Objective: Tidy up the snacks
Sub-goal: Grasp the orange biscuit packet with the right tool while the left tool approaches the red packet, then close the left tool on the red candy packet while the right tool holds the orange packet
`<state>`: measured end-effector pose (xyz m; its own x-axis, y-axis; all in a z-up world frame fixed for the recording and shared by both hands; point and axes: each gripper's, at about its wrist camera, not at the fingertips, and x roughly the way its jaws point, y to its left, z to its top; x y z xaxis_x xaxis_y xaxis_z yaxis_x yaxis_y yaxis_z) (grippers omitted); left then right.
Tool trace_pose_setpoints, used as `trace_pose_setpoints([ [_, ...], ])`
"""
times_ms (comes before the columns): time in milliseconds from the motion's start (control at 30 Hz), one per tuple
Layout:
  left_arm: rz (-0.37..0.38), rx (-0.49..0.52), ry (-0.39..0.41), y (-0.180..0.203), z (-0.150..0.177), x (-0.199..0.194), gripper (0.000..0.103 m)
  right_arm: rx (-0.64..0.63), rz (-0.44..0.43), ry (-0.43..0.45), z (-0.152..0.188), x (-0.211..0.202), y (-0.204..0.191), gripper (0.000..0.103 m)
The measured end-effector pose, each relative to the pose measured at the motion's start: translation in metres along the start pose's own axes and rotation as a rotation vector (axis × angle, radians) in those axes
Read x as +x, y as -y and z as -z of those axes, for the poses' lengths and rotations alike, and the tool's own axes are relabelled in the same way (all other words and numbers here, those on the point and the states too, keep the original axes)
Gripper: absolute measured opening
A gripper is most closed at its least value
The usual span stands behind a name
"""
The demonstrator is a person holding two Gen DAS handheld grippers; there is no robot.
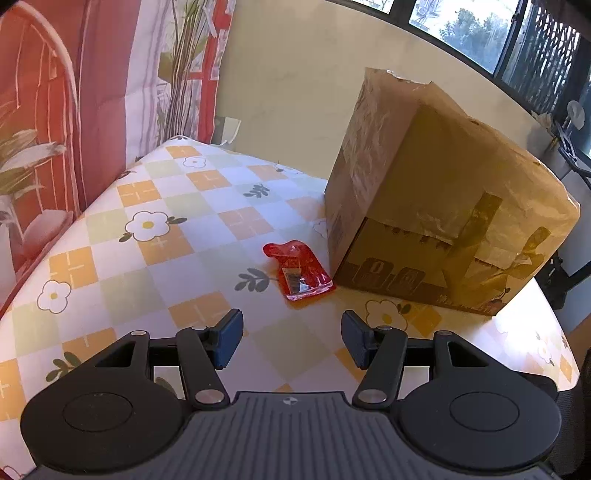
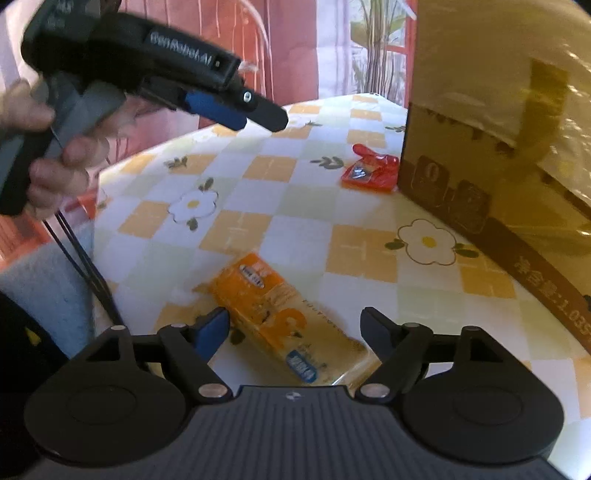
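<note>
We hold our left gripper with jaws apart and empty above the checkered tablecloth — a red snack packet lies just beside the cardboard box. Our right gripper stands wide, unclamped, over an orange snack packet.

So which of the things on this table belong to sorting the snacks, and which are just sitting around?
For the job:
orange snack packet
red snack packet
cardboard box, likely where they go

Just around:
checked tablecloth
red curtain
window
</note>
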<state>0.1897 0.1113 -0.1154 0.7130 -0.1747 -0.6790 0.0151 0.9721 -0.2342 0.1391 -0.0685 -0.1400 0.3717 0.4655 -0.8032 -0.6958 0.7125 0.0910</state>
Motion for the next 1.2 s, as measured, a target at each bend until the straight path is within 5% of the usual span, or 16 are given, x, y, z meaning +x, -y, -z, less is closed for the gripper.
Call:
trace_pose_setpoints([
  [100, 0.001, 0.001, -0.004, 0.001, 0.002, 0.001, 0.061, 0.040, -0.007, 0.014, 0.003, 0.005, 0.007, 0.067],
  [167, 0.003, -0.001, -0.008, 0.000, 0.002, 0.003, 0.061, 0.093, -0.010, 0.040, 0.003, 0.004, 0.017, 0.042],
  [300, -0.006, -0.003, -0.013, -0.001, 0.001, 0.014, 0.061, 0.171, 0.036, 0.067, 0.011, -0.004, 0.040, 0.041],
  [567, -0.006, 0.012, -0.024, 0.006, -0.011, 0.055, 0.061, 0.314, 0.267, 0.131, 0.038, -0.026, 0.080, 0.041],
  [1200, -0.078, 0.088, -0.014, 0.016, -0.038, 0.142, 0.056, 0.328, 0.276, 0.195, 0.052, -0.028, 0.081, 0.041],
])
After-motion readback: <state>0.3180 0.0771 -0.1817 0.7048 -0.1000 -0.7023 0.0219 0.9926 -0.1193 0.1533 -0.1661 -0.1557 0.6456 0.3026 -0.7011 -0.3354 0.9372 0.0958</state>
